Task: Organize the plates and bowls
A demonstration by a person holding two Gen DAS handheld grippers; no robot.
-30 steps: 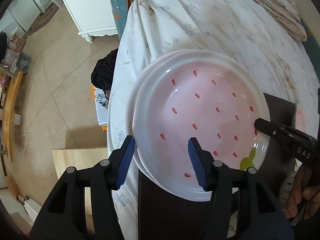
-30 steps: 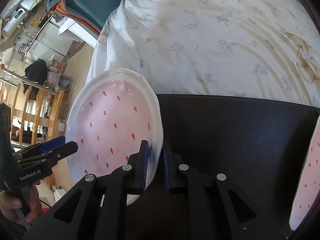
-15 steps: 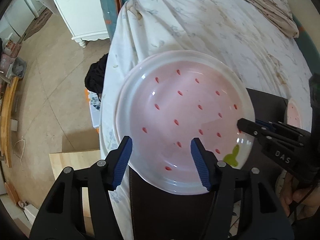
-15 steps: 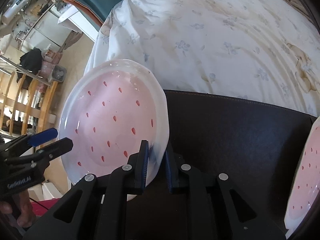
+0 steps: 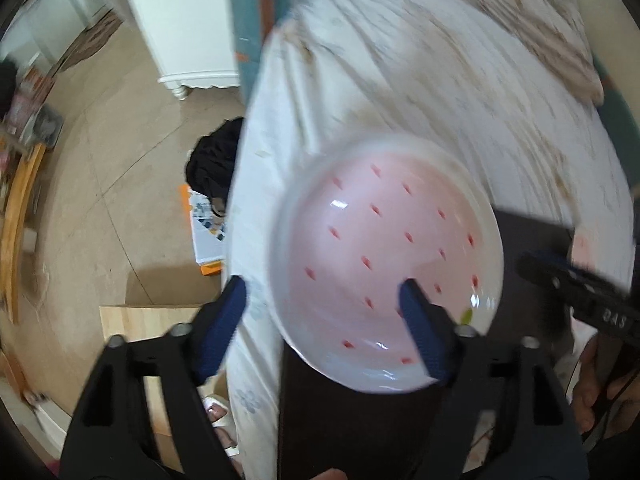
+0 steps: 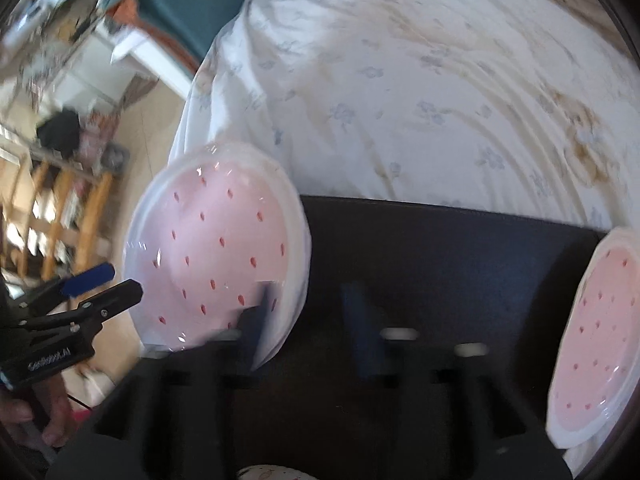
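Note:
A stack of pink plates with red seed marks (image 5: 386,256) rests on the left end of a dark tray (image 6: 440,248); it also shows in the right wrist view (image 6: 218,256). My left gripper (image 5: 322,320) is open, its fingers astride the stack's near left rim. My right gripper (image 6: 308,320) is open, its left finger (image 6: 256,320) over the stack's right rim, the other over the tray. It shows at the right of the left wrist view (image 5: 576,292). A second pink plate (image 6: 596,328) lies at the tray's right end.
The tray lies on a bed with a white flowered sheet (image 6: 420,92). Left of the bed are tiled floor (image 5: 100,180), a white cabinet (image 5: 184,28), a black bag (image 5: 212,164) and a wooden board (image 5: 152,316). Wooden chairs (image 6: 60,216) stand beyond.
My right gripper has opened and let go of the plate's rim. The plate now lies on the stack. Both views are blurred by motion; the left gripper has shifted slightly left.

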